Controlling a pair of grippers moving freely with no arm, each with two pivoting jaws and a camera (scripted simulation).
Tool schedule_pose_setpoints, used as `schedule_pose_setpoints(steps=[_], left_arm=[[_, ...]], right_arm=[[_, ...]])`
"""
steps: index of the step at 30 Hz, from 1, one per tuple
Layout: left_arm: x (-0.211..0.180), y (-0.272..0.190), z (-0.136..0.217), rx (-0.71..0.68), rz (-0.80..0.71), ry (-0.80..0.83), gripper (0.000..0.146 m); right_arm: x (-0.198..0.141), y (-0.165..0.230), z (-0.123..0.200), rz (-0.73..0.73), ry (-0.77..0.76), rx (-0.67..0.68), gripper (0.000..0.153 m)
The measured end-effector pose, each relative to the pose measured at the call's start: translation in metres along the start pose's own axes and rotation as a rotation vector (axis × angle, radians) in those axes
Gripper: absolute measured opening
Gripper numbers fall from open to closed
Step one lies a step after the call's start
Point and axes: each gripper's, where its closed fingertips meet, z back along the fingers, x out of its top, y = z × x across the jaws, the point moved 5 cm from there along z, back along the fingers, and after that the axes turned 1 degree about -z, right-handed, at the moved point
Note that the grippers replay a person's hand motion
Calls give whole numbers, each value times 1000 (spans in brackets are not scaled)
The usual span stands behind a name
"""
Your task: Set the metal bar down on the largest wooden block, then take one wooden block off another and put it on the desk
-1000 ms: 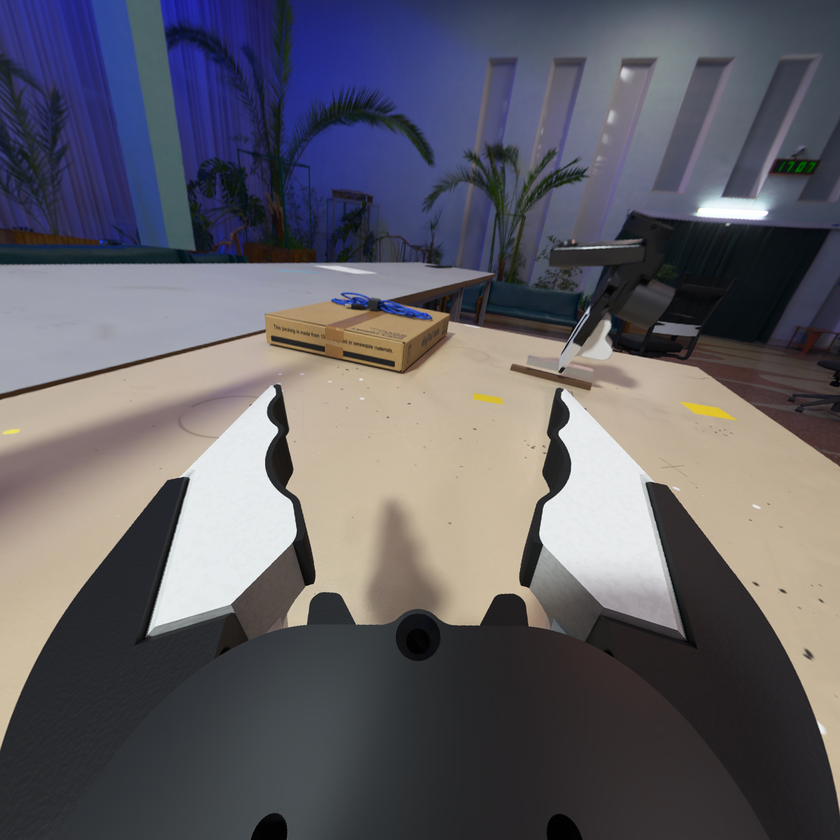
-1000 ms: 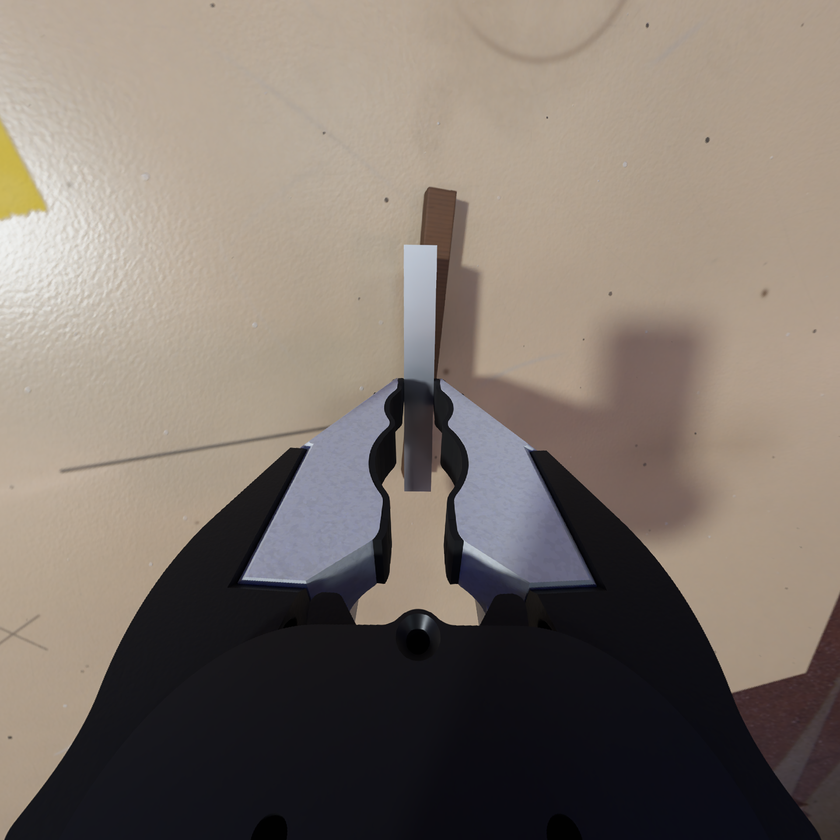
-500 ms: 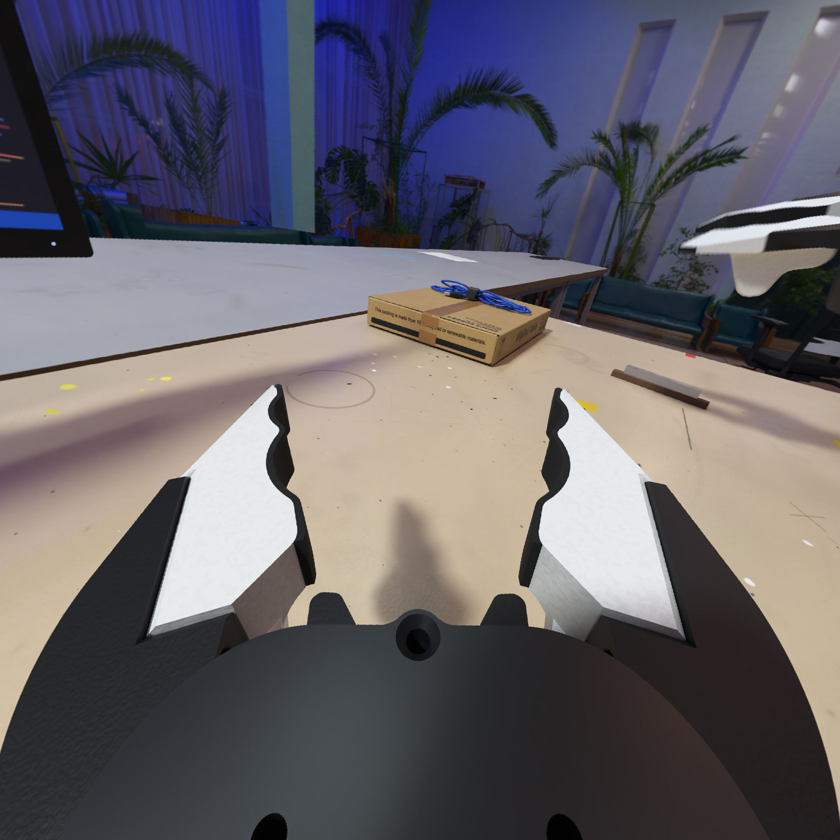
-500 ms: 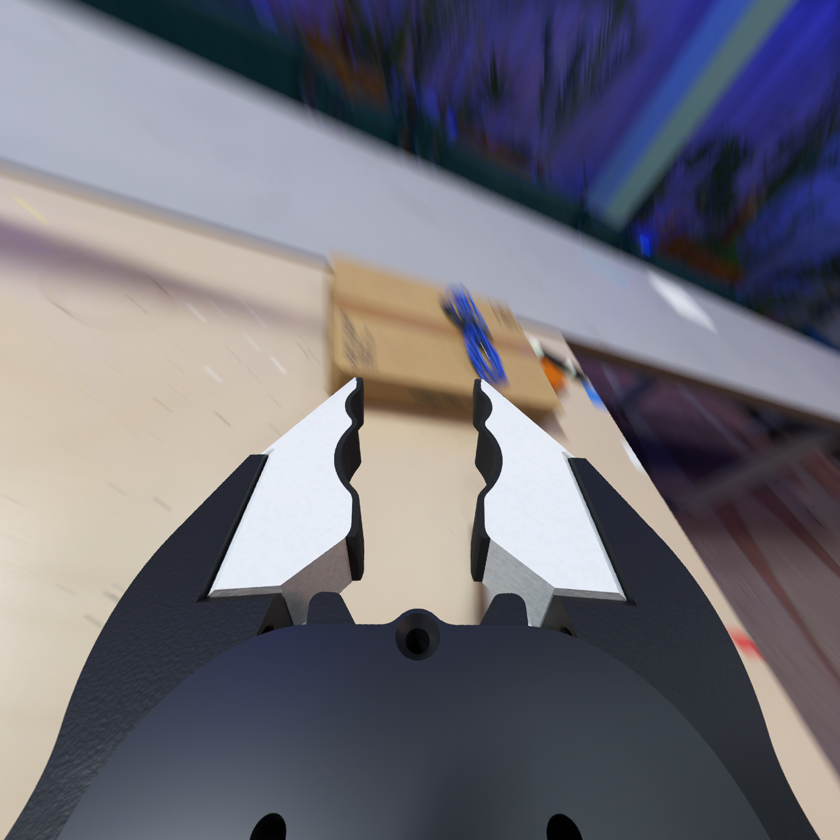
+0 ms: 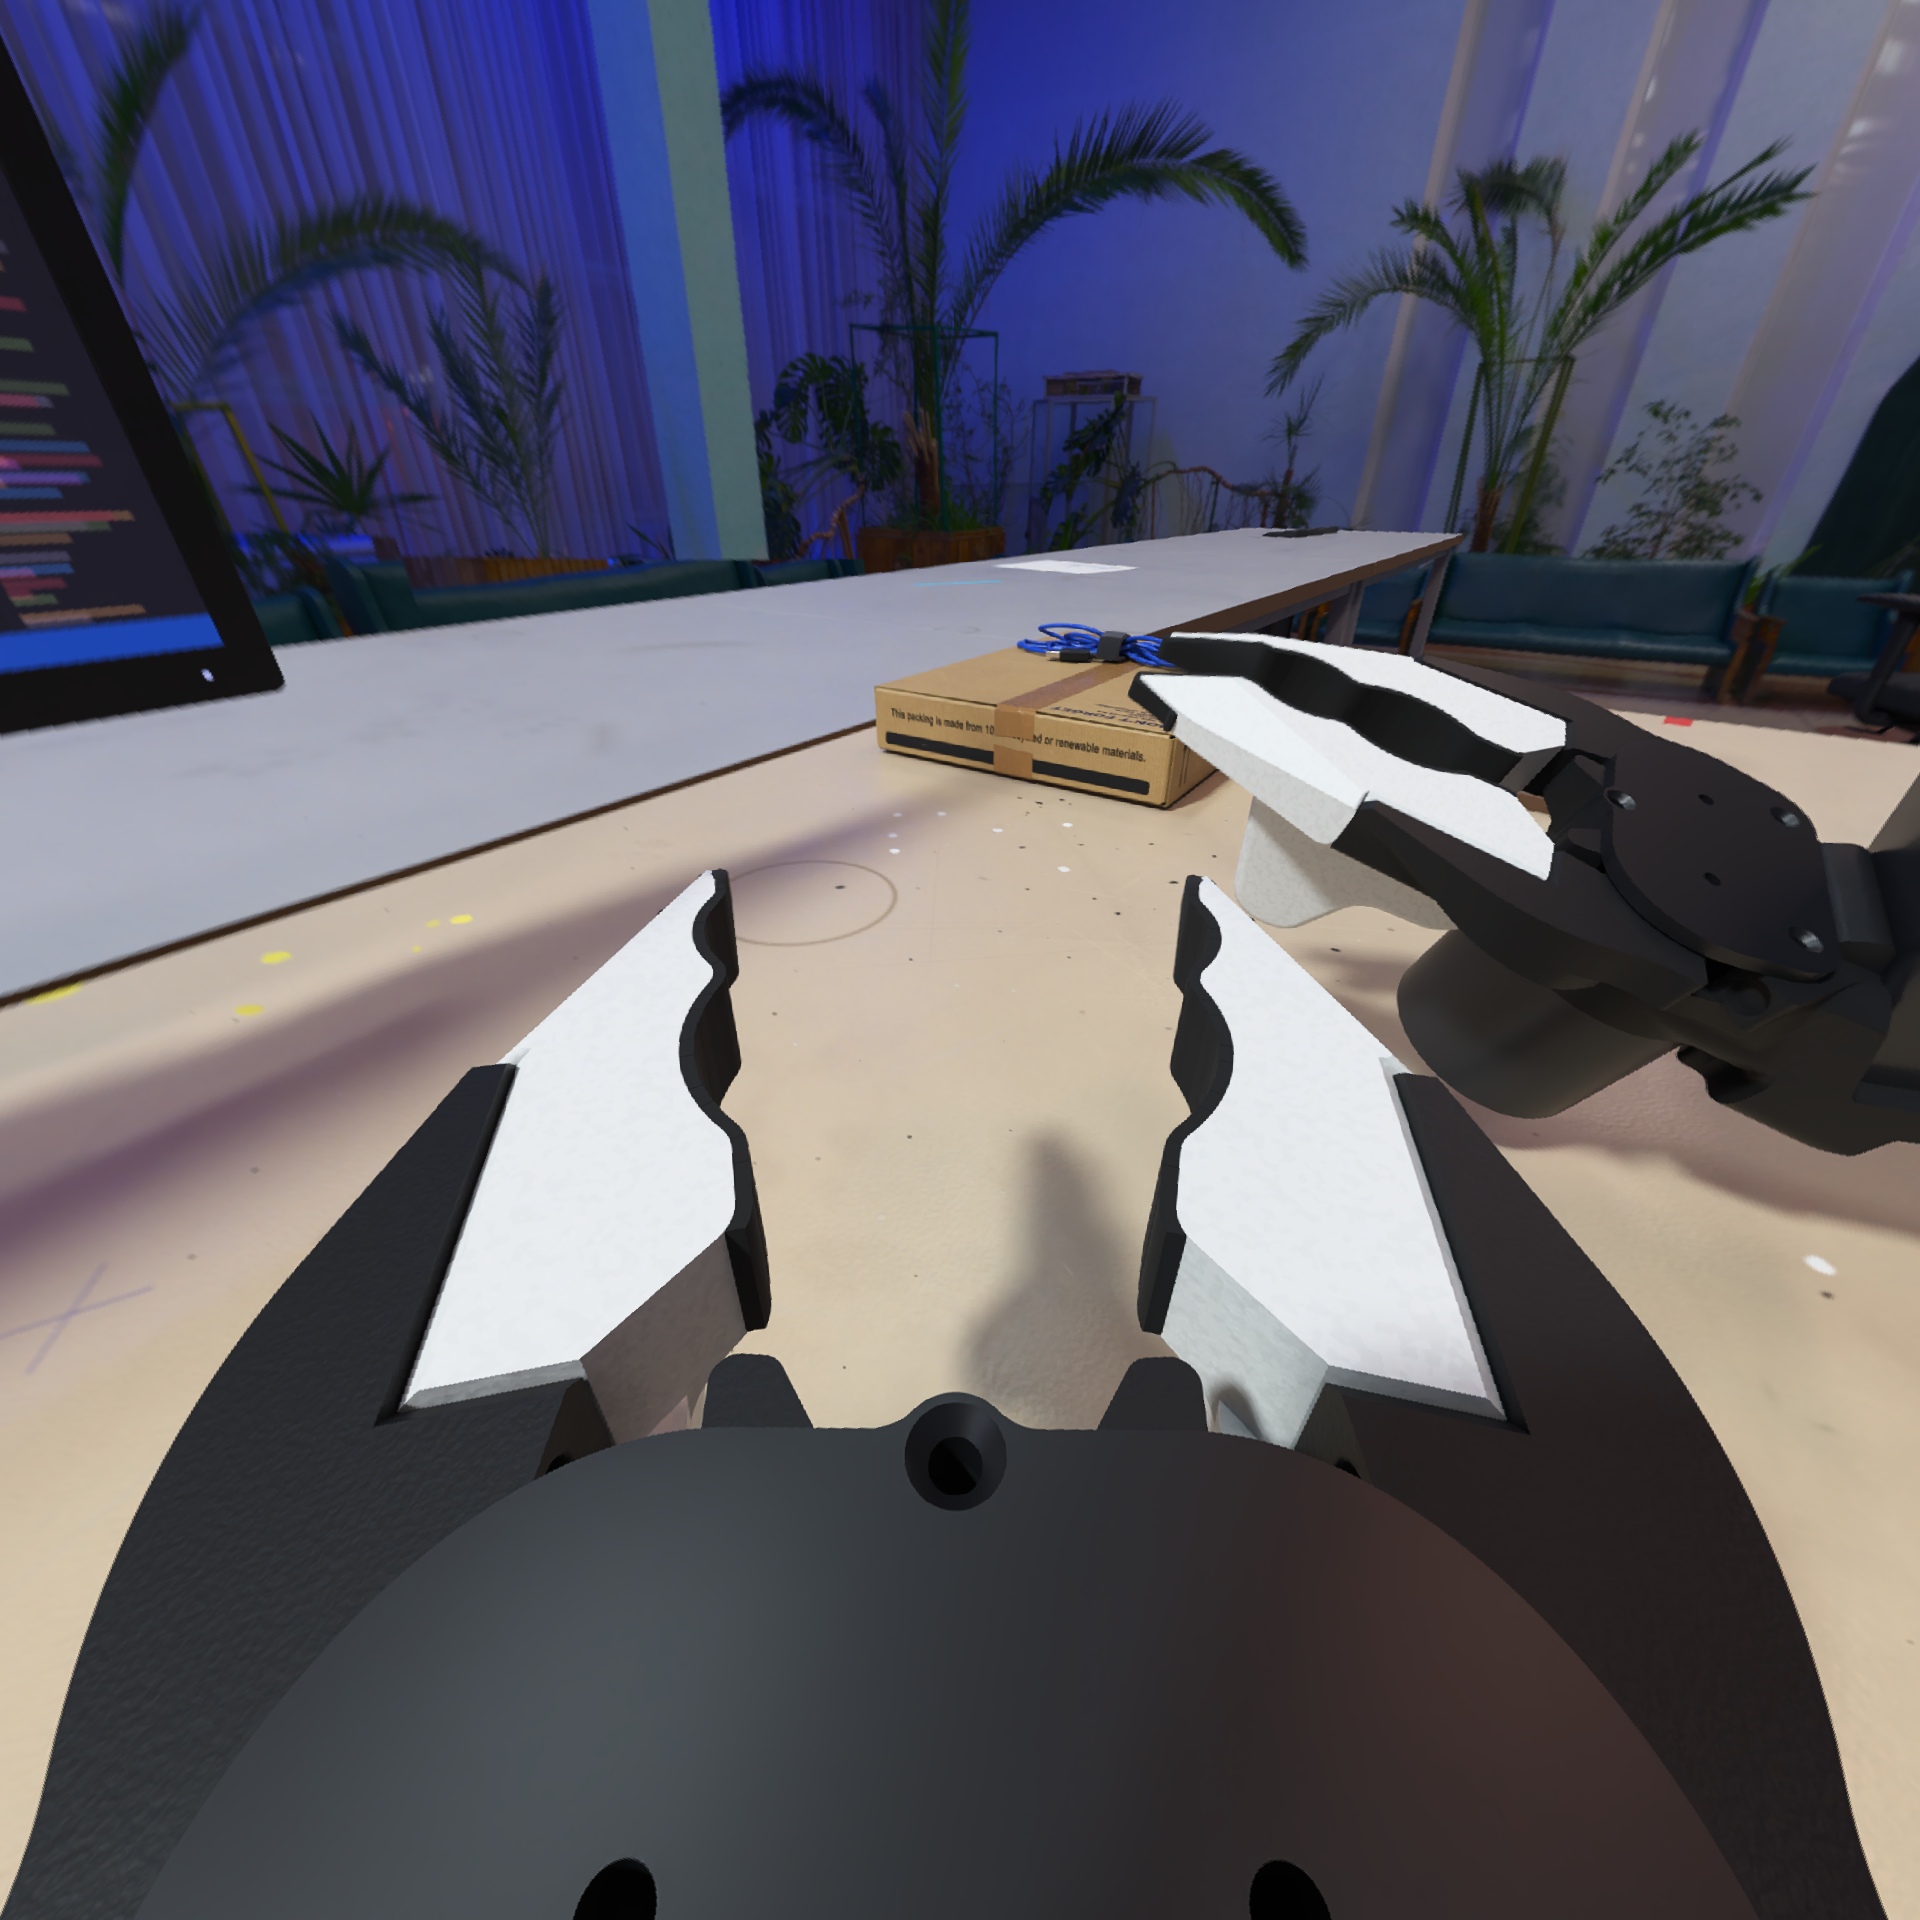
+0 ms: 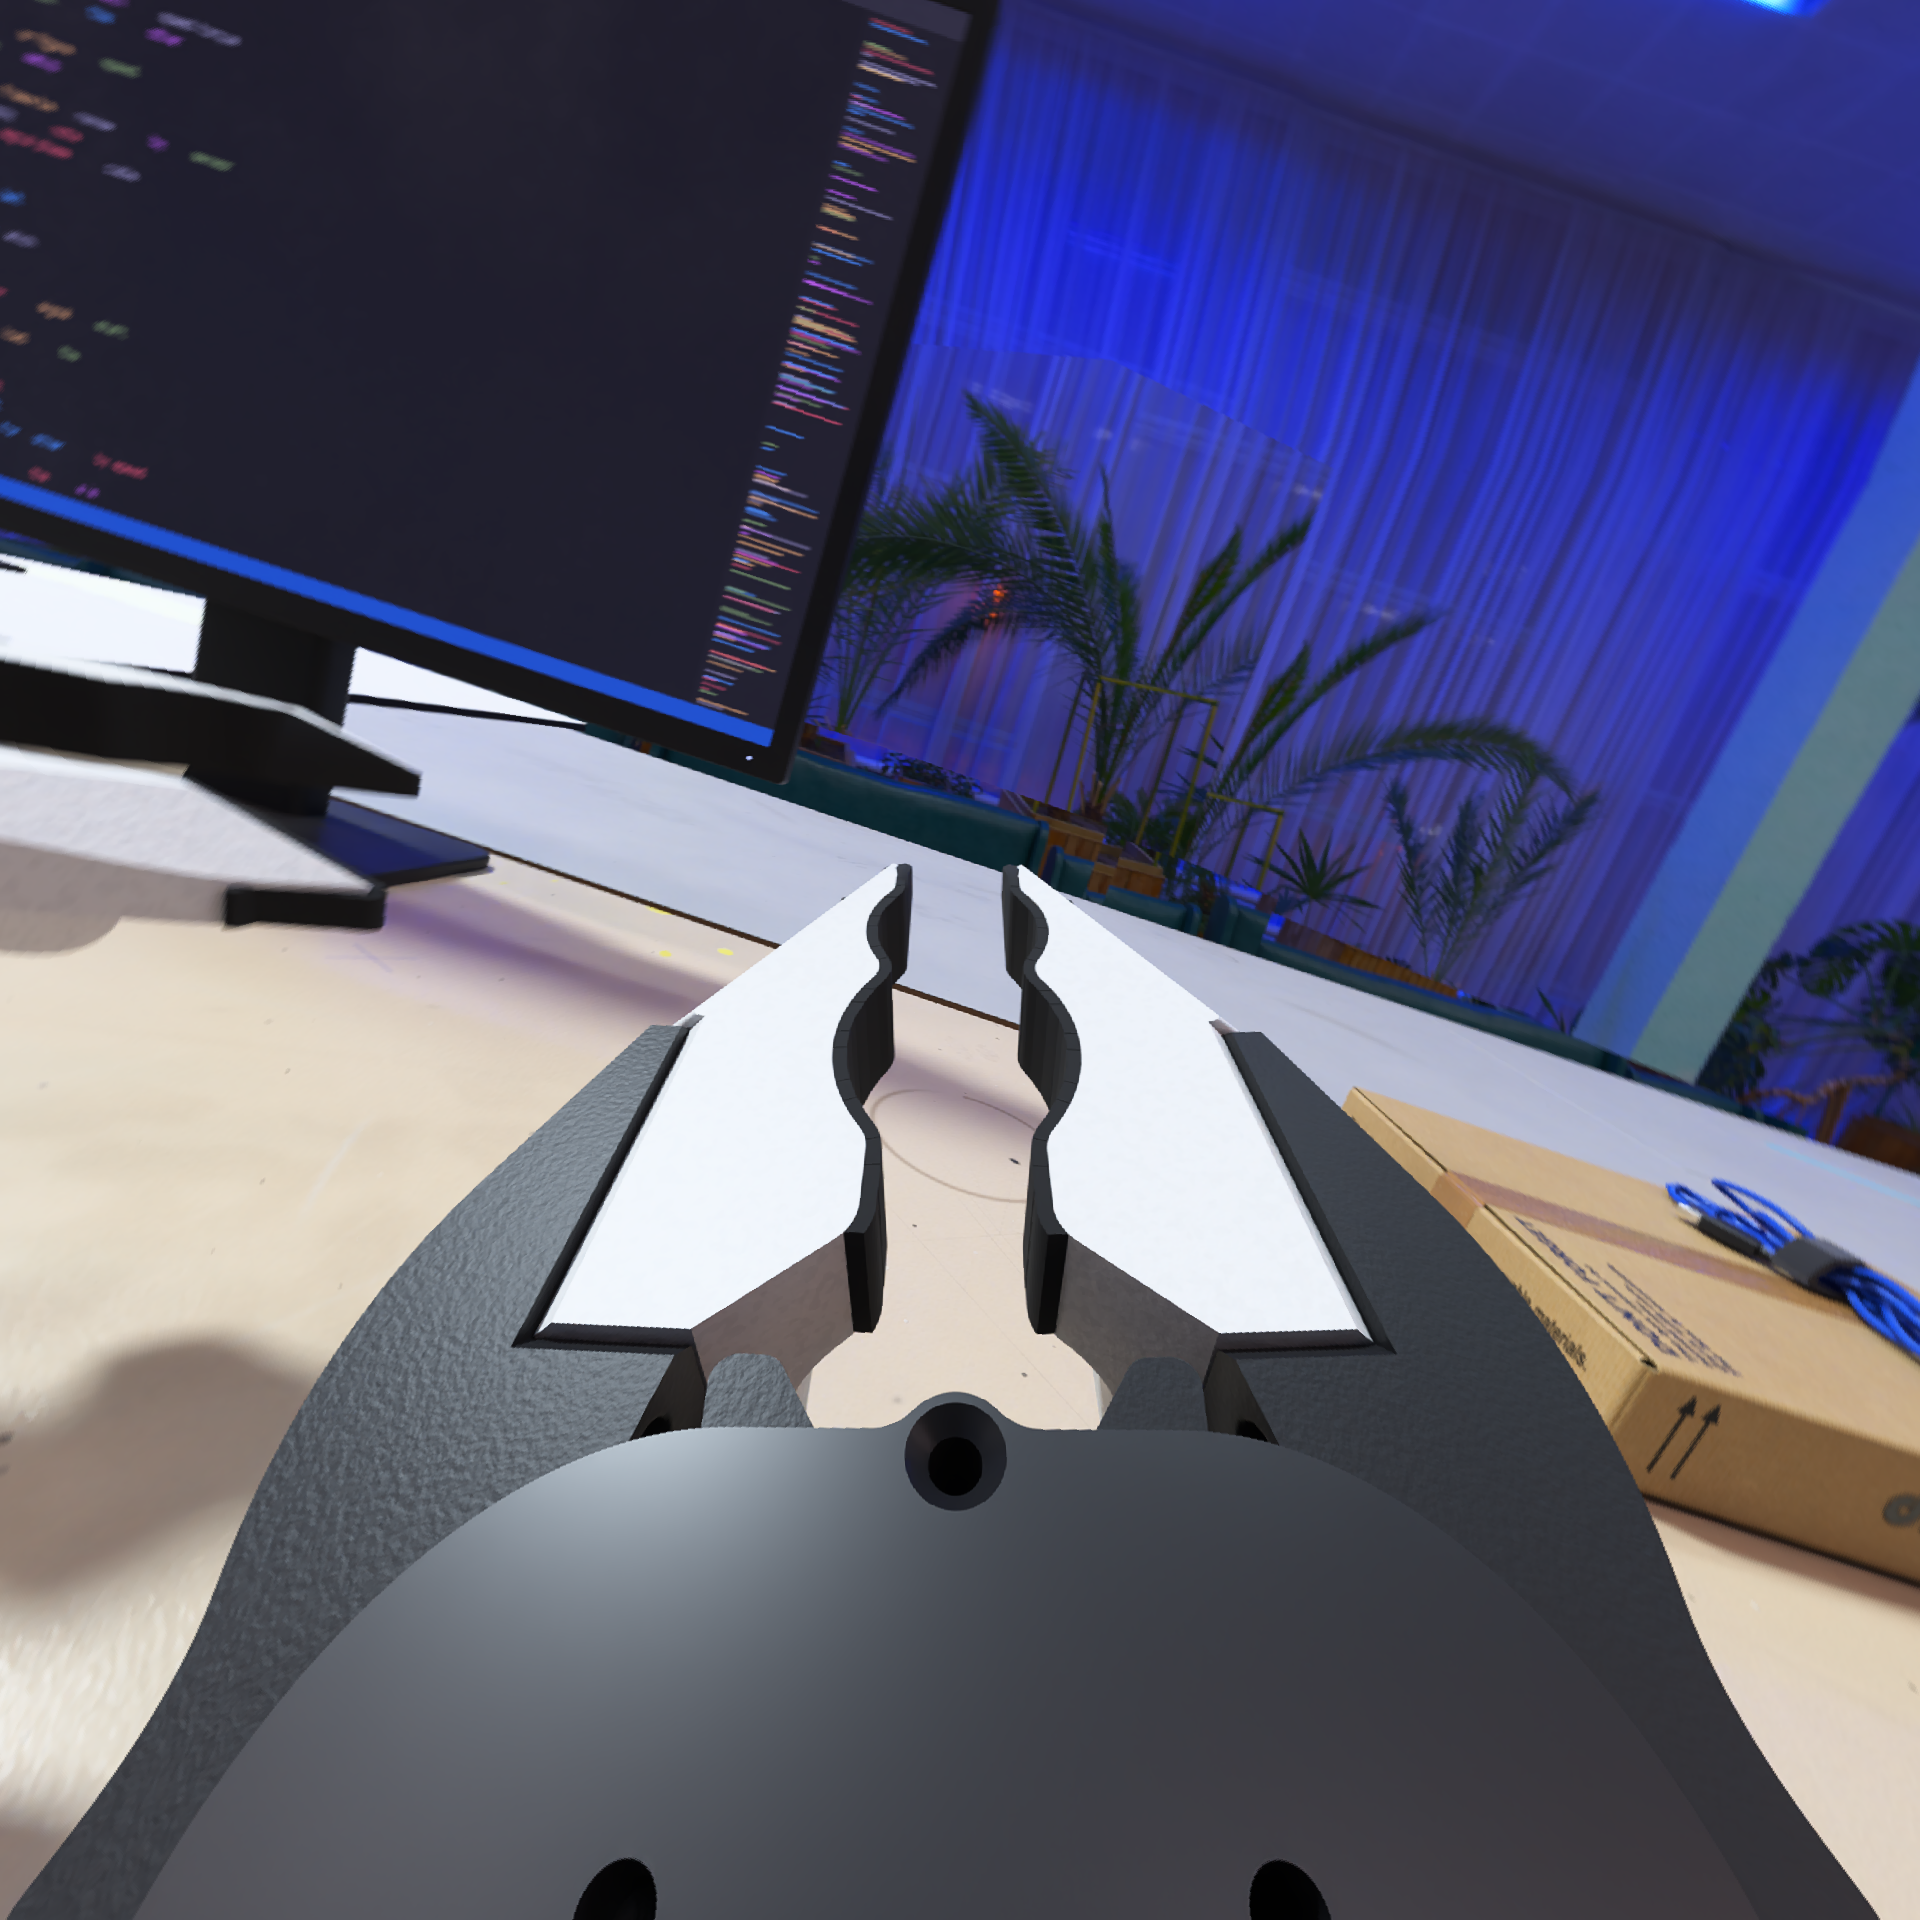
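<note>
Since 1.0 s ago the right gripper (image 6: 956,883) has let go of the metal bar and swung up off the desk (image 5: 935,1091); it then looked straight down at bar and wooden block, and now it looks level across the desk toward a monitor (image 6: 416,312). Its jaws stand a little apart, nothing between them; gap narrower than half a second back. Bar and block: in neither current view. At 0.5 s ago the bar lay flat on the thin block, far right of the left jaws; where they are now I cannot tell.

The left gripper (image 5: 954,894) has turned leftward over the same interval: the cardboard box (image 5: 1039,727) has slid from ahead-left of its jaws to ahead-right, and the monitor edge (image 5: 94,416) has come in at far left. Left jaws spread wide, empty, bare desk between and beyond them.

Right gripper (image 5: 1153,670) shows in the left wrist view, right of and beyond the left jaws, lying on its side, tips pointing left, in front of the box's near corner.

In the right wrist view, box (image 6: 1683,1351) sits right of the jaws with a coiled blue cable (image 6: 1808,1262) on top. One white finger of the left gripper (image 6: 156,831) crosses the far left edge.
</note>
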Motion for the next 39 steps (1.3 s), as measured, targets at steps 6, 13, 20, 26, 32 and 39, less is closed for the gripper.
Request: schedule_pose_setpoints(steps=[6,13,20,26,32,39], left_arm=[[7,-11,0,-42,-37,43,79],[127,21,93,324,-30,67,66],[78,147,174,469,403,549,55],[12,188,191,501,504,969,52],[-23,196,192,510,516,1201,41],[-44,197,195,490,535,1298,20]], right_arm=[[-7,-9,3,-85,5,11,3],[-6,-14,5,-121,-14,15,0],[-6,-11,5,-116,-10,32,0],[-5,-7,5,-137,-14,73,0],[-7,-4,4,-141,1,92,0],[-8,-3,3,-153,4,98,0]])
